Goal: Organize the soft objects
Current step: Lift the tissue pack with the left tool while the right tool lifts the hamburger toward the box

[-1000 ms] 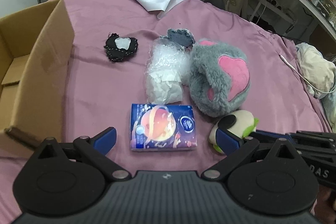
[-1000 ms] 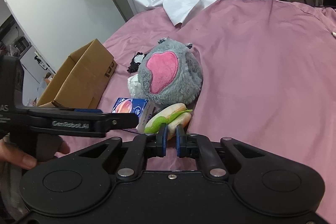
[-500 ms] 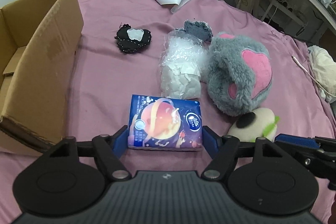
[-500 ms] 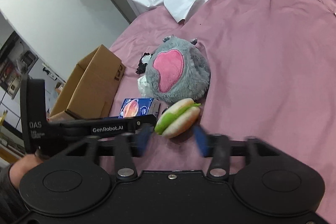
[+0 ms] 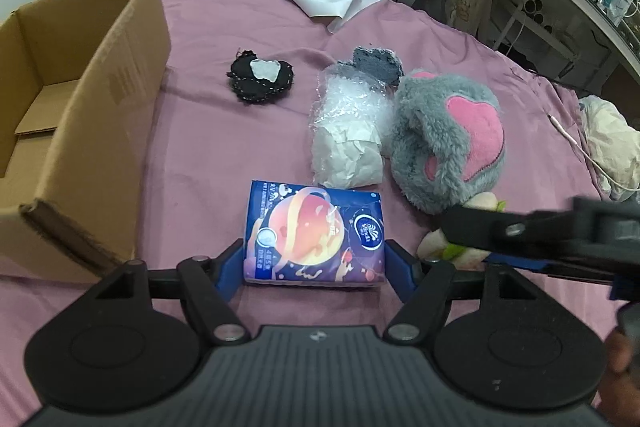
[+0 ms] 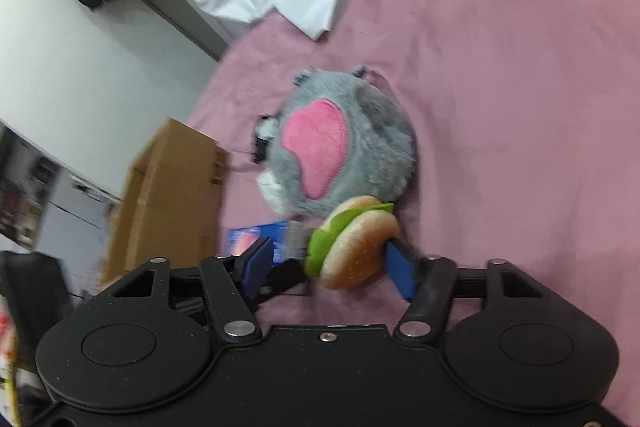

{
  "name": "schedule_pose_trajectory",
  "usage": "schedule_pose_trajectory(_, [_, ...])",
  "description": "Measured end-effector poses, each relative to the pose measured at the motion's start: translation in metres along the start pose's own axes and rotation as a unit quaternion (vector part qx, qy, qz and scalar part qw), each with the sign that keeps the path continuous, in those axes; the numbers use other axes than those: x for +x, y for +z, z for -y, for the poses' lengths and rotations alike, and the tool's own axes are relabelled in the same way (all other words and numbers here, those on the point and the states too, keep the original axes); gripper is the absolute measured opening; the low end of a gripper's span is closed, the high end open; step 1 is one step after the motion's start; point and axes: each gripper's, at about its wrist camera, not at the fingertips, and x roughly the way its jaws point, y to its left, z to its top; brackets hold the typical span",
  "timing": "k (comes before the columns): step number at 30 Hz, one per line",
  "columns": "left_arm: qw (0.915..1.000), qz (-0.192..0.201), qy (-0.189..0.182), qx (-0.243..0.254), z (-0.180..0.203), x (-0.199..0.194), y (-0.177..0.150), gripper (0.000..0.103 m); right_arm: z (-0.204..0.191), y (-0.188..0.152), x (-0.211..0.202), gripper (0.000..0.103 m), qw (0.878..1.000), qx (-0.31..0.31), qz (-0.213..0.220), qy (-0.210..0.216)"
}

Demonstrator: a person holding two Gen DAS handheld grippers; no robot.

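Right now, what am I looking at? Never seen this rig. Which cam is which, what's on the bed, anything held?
No robot: a person holds two hand grippers, each carrying a fisheye camera that looks along its fingers. In the left view, the left gripper is open around a blue tissue pack. In the right view, the right gripper is open around a plush burger. Nothing is clamped yet. Also on the pink bedspread: grey plush, clear bag, black fabric piece and a cardboard box.
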Motion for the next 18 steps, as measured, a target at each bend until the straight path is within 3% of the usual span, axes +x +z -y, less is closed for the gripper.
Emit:
schedule_pose_trajectory(2, [1.0000,0.001,0.002,0.002,0.000,-0.001,-0.001,0.071,0.003,0.000,0.006,0.035,1.000,0.010,-0.006,-0.022])
schedule_pose_trajectory(7, [1.0000,0.000,0.001,-0.003,-0.002,-0.006,-0.001,0.071,0.007,-0.007,0.001,0.024,0.999,0.024,0.007,-0.019])
schedule_pose_trajectory(18, [0.9994,0.032,-0.003,-0.014,-0.006,-0.043,0.007,0.071,-0.015,-0.004,-0.030,0.023,0.998,-0.003,0.058,0.000])
